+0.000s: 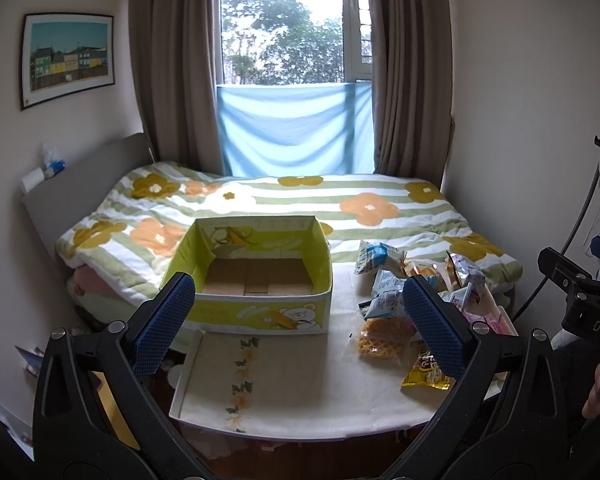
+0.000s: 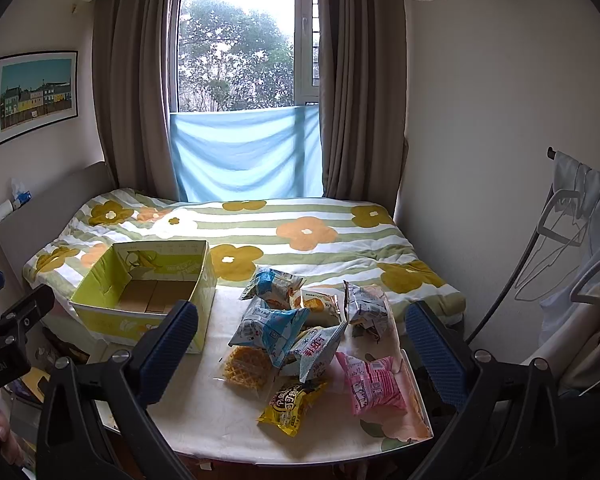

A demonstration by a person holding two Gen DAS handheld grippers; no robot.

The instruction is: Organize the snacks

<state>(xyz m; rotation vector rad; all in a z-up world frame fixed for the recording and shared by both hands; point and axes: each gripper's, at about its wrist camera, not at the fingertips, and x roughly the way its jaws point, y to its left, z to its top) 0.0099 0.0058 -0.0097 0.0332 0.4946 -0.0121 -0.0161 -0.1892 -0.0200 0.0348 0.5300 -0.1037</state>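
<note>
Snack packets (image 2: 300, 336) lie heaped on a small cloth-covered worktop (image 2: 204, 412) at the foot of a bed with a flowered quilt (image 2: 308, 232). An empty yellow-green cardboard box (image 2: 140, 304), printed with a bear, stands open at ten o'clock from the heap, well apart from it. Nothing is in the box yet, so the sorting looks unstarted.

A person holds both tools low over the near edge. The left gripper (image 1: 296, 320) has its blue-padded fingers (image 1: 162, 320) spread wide, empty, framing the box. The right gripper (image 2: 300, 352) is likewise spread and empty, hovering over the heap.

Risks, as I judge them: the packets overlap, blue-and-white ones (image 2: 268, 326) leaning on a waffle bag (image 2: 246, 366) and a yellow bag (image 2: 290, 404), so a pinch may catch two at once or drag neighbours along. A pink packet (image 2: 374, 384) lies at four o'clock of the heap, close to the worktop's right edge; a nudge could send it to the floor. The puffy, slick wrappers may slip from the pads or get crushed. The light box could slide if a finger bumps its wall.
</note>
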